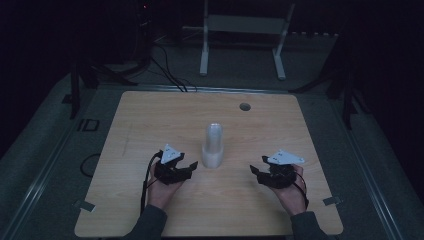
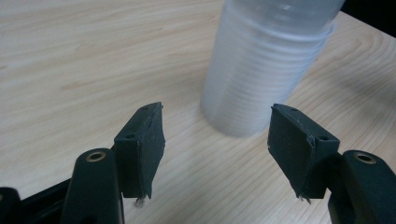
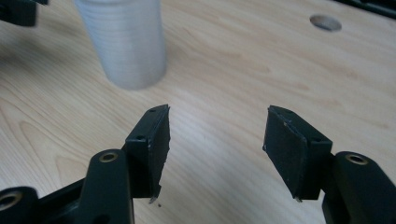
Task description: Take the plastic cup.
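Note:
A tall stack of clear plastic cups stands upside down near the middle of the wooden table. My left gripper rests on the table just left of the stack, jaws open and empty. In the left gripper view the stack rises just beyond the gap of my left gripper. My right gripper sits to the right of the stack, open, holding nothing. In the right gripper view the stack is at the upper left, ahead of my right gripper.
A round cable hole lies in the table's far side; the same hole appears in the right gripper view. Beyond the table stand a white frame and dark cables on the floor. Metal brackets mark the near corners.

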